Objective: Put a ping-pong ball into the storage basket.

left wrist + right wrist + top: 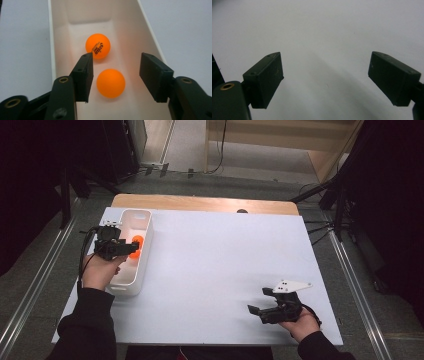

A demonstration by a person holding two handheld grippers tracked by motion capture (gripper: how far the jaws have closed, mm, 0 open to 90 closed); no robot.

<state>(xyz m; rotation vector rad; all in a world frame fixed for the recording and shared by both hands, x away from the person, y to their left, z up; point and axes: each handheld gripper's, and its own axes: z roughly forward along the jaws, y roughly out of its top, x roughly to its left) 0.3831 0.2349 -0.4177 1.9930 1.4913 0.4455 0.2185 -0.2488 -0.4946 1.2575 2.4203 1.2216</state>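
Left gripper hovering over the white bin, jaws apart, clamping nothing. Left gripper view revealing two orange balls: plain ball lying loose between the jaws, printed ball sitting just beyond; high view merging them into one orange patch. Right gripper resting near the table edge, jaws gaping wide over bare surface.

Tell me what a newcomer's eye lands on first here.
Two bright orange table-tennis balls lie in the long white plastic bin at the table's left edge. The left gripper hangs open over the nearer ball. The right gripper is open above the bare white tabletop.
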